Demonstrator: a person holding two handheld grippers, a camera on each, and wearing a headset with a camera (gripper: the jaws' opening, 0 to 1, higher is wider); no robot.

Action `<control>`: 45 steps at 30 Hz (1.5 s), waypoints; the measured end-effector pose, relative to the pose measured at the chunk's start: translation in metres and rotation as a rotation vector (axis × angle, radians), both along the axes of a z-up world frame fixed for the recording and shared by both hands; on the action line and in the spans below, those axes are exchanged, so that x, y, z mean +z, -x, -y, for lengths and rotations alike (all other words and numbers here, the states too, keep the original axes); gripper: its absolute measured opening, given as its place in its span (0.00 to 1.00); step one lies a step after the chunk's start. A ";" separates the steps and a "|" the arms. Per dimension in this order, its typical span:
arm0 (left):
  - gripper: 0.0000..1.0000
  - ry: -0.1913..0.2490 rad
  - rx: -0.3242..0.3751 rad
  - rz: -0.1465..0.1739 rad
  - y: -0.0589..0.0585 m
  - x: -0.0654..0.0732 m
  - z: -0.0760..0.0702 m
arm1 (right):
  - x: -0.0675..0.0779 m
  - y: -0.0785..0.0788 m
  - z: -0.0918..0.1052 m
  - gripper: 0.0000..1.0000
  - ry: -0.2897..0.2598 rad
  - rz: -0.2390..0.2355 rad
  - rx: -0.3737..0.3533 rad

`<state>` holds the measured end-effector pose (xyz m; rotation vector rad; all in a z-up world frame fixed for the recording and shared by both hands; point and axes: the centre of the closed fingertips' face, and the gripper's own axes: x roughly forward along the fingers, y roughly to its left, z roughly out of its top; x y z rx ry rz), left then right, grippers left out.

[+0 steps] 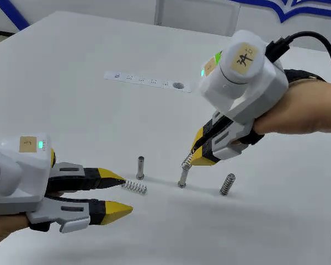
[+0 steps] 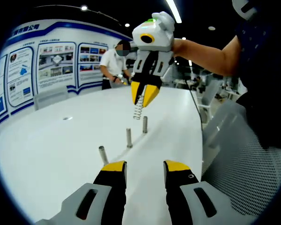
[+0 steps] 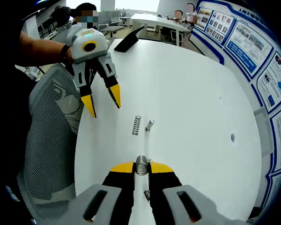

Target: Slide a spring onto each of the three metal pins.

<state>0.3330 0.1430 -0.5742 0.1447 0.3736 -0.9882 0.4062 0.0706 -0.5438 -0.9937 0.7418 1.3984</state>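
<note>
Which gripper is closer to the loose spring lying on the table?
Left. The left gripper sits right beside the loose spring; the right gripper hovers farther off, above the middle pin.

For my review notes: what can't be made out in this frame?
- Head view: whether the held spring is on the middle pin yet; the joint is tiny, beside the right gripper.
- Right gripper view: that pin is mostly covered by the jaws.
- Left gripper view: far pin too small to tell if it carries a spring.

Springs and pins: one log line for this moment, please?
right claw: shut on spring over middle pin | left claw: open by loose spring | left pin: bare | third spring: upright
</note>
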 end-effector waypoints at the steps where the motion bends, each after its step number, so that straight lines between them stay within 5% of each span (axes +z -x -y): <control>1: 0.33 0.001 0.007 -0.001 0.000 0.000 -0.002 | -0.002 -0.003 0.001 0.12 0.011 0.007 -0.004; 18: 0.48 0.022 0.068 -0.015 -0.001 -0.003 -0.012 | -0.028 -0.022 0.000 0.12 0.111 0.014 0.004; 45: 0.56 0.024 0.087 -0.028 -0.002 -0.007 -0.015 | -0.053 -0.024 -0.002 0.12 0.170 -0.037 0.005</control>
